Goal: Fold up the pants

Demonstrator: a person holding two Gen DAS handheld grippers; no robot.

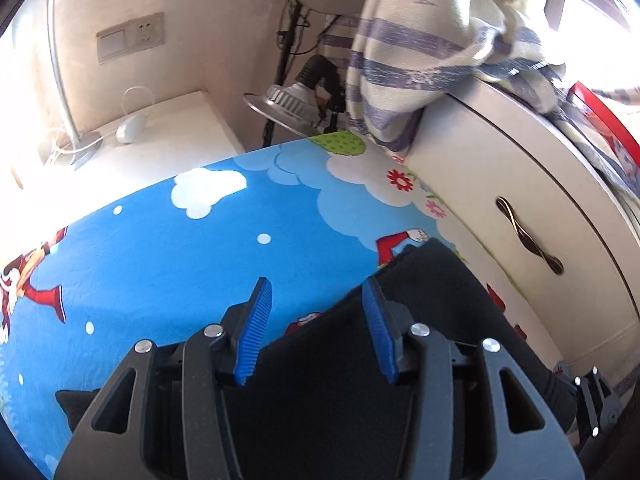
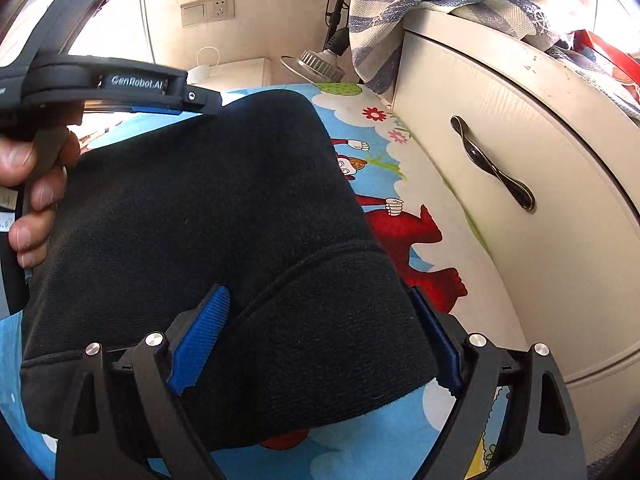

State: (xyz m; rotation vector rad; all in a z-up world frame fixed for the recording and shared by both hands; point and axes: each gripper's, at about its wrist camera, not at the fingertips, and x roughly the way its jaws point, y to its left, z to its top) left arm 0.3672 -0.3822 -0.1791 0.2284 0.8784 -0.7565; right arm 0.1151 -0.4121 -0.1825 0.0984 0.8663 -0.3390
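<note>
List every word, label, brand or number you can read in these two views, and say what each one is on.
"GenRobot.AI": white letters on the black body of the left hand-held gripper, seen in the right wrist view.
White paper tags by the hand at the left edge: print cut off and too small to read.
Blue cartoon-print sheet: pictures only, no readable words.
Red item on the cream cabinet: blurred, unreadable.

— What fills the right of the frame?
— A cream drawer front [image 2: 500,168] with a dark curved handle [image 2: 490,162]; a striped cloth [image 2: 400,12] drapes over it.
— Upper left?
— A wall socket [image 1: 132,38].
</note>
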